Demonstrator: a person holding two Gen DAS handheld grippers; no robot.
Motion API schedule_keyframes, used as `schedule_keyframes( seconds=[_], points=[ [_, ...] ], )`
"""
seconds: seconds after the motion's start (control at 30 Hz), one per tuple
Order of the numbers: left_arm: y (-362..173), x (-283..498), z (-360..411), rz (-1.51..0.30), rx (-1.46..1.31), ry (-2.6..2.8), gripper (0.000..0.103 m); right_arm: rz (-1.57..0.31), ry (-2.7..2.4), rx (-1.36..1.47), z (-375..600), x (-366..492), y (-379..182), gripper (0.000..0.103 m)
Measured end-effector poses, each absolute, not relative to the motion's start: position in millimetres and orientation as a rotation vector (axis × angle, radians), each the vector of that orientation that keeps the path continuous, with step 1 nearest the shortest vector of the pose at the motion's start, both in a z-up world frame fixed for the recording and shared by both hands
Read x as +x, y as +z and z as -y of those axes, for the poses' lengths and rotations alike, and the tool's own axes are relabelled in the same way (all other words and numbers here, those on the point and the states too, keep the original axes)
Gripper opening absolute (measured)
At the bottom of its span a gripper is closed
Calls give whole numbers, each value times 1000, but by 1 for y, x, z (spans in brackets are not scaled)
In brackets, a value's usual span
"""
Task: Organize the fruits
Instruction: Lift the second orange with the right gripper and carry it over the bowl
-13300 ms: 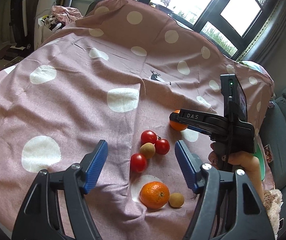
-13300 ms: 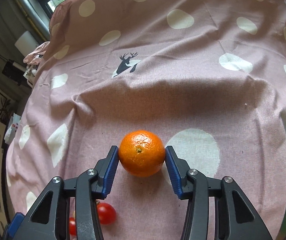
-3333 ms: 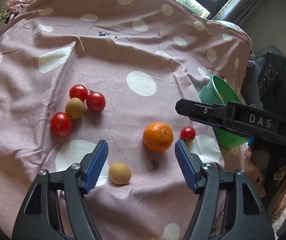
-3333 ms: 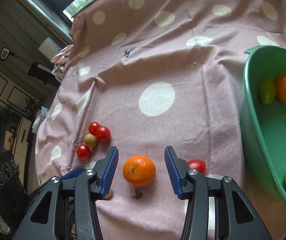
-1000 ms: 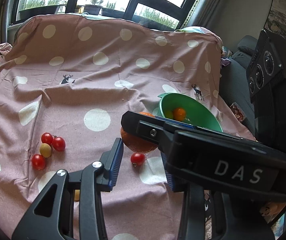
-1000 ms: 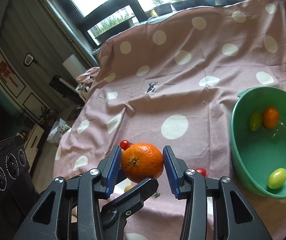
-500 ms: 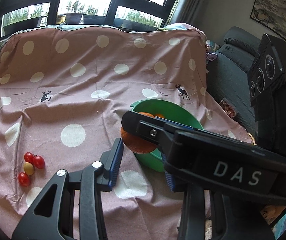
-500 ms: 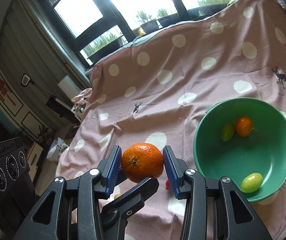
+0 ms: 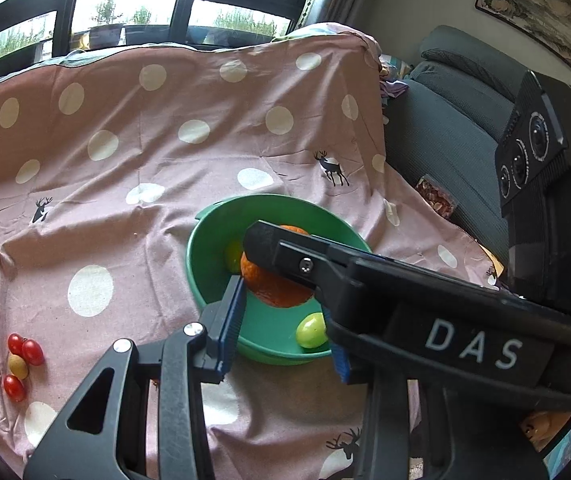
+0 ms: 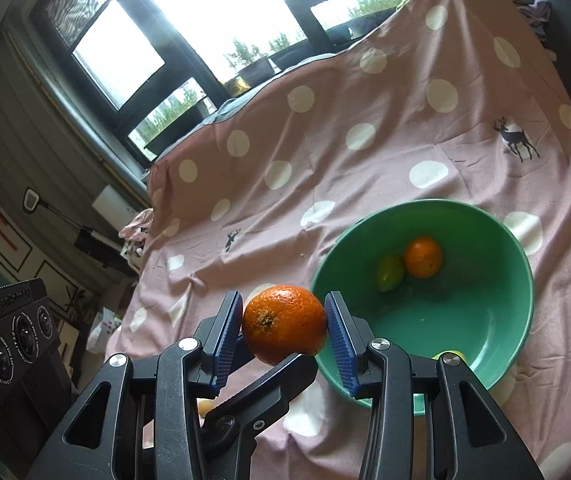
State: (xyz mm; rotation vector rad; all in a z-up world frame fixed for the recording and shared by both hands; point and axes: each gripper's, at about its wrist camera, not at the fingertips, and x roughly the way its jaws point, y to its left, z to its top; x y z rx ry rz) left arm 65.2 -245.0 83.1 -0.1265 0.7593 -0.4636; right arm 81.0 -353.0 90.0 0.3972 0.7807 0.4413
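Note:
My right gripper (image 10: 284, 328) is shut on an orange (image 10: 284, 324) and holds it in the air by the near left rim of the green bowl (image 10: 497, 236). The bowl holds a small orange (image 10: 423, 257), a green fruit (image 10: 390, 273) and a yellow-green fruit (image 9: 311, 330). In the left wrist view the held orange (image 9: 275, 288) hangs over the bowl (image 9: 205, 236), under the right gripper's black finger (image 9: 293, 256). My left gripper (image 9: 285, 326) is open and empty; its right finger is mostly hidden. Cherry tomatoes (image 9: 25, 350) and a small brown fruit (image 9: 17, 366) lie far left on the cloth.
The pink polka-dot cloth (image 9: 125, 152) covers the table and rises at the back. A grey sofa (image 9: 453, 120) stands to the right. The right gripper's black body (image 9: 465, 340) crosses in front of my left gripper. Windows are behind.
Both grippers have moved right, toward the bowl. The held orange is now over the bowl's near side in the left wrist view. The fruits on the cloth have slid to the left edge.

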Motion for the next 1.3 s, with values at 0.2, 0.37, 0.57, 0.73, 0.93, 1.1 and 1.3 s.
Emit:
schedule_keyframes(
  seconds=[0.2, 0.37, 0.57, 0.73, 0.93, 1.1, 1.3],
  points=[
    [77, 77, 267, -787, -112, -498, 38, -786, 394, 429, 376, 86, 84, 45],
    [70, 87, 281, -815, -111, -529, 38, -802, 356, 448, 391, 91, 76, 45],
    [63, 99, 294, -845, -120, -566, 38, -817, 309, 462, 406, 97, 69, 45],
    [54, 106, 302, -869, -118, -580, 38, -839, 282, 477, 415, 103, 61, 45],
    [45, 115, 306, -902, -131, -595, 38, -871, 257, 487, 422, 110, 52, 45],
    [37, 122, 308, -933, -150, -613, 38, -898, 240, 485, 425, 115, 45, 45],
    [29, 128, 308, -963, -168, -628, 38, -923, 219, 471, 426, 120, 40, 45]
  ],
)
